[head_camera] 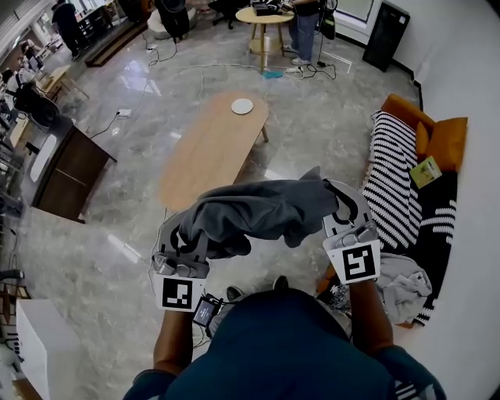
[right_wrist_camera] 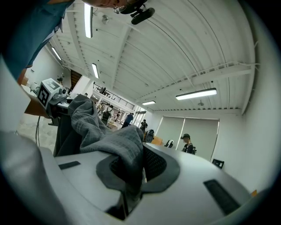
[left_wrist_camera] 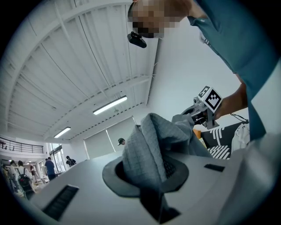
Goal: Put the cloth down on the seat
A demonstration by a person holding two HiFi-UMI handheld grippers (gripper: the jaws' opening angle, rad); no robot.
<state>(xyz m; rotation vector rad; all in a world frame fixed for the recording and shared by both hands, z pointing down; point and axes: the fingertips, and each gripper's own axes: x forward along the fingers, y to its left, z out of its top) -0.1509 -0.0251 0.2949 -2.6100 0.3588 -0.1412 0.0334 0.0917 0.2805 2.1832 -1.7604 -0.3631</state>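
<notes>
A grey cloth [head_camera: 258,209] hangs bunched between my two grippers at chest height, over the floor and left of the seat. My left gripper [head_camera: 190,231] is shut on one end of the cloth [left_wrist_camera: 149,145], which rises out of the closed jaws. Shut on the other end [right_wrist_camera: 109,140] is my right gripper [head_camera: 341,201], with fabric wedged between its pads. Each gripper view also shows the other one: the right gripper [left_wrist_camera: 204,107] and the left gripper [right_wrist_camera: 50,94]. The seat, a sofa with a black-and-white striped cover [head_camera: 398,195], lies to the right of the right gripper.
Orange cushions [head_camera: 445,141] and a pale garment [head_camera: 402,285] lie on the sofa. A long wooden coffee table [head_camera: 215,144] with a white plate [head_camera: 242,106] stands ahead. A dark cabinet [head_camera: 66,172] is at the left. People and a round table [head_camera: 264,16] are far off.
</notes>
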